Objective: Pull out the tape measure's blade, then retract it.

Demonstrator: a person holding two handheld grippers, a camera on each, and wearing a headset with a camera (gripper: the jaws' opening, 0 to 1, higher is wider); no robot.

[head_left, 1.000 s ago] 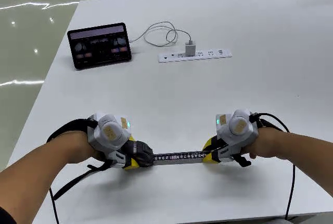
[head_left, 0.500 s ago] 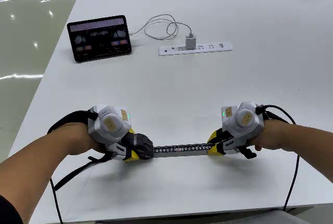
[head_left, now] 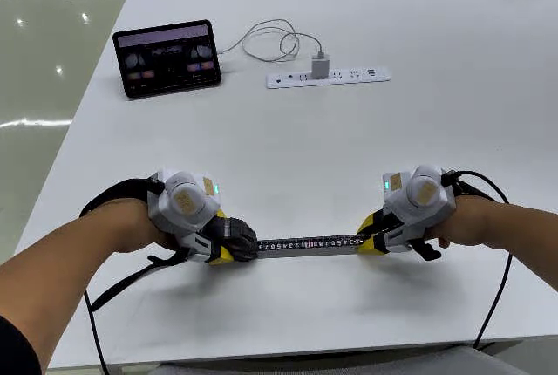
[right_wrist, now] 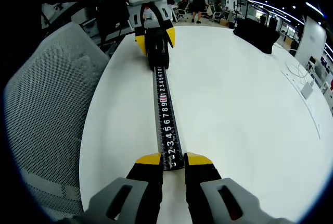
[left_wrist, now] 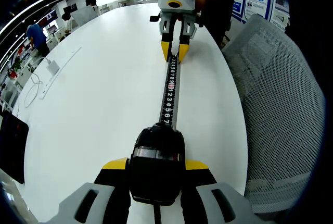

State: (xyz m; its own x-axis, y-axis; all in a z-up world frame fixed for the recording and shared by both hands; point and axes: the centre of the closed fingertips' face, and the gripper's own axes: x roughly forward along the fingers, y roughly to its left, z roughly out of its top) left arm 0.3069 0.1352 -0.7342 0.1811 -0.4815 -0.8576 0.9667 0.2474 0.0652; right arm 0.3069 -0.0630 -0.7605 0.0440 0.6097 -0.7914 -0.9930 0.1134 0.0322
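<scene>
White table (head_left: pixel 349 157) carries tablet (head_left: pixel 167 57), power strip (head_left: pixel 328 78) and, apparently, the tape measure (head_left: pixel 296 244).

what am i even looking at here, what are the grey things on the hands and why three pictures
There is no robot here. A person holds a hand-held gripper in each hand: a two-jaw clamp with its own camera. The big picture comes from a headset camera looking down at a white table. Each round picture looks along one gripper's jaws. The left hand-held gripper is clamped on a black tape measure case. The right hand-held gripper pinches the end of its blade, drawn out between them. Farther back lie a tablet and a power strip with a white cable. A mesh chair stands beside the table.
</scene>
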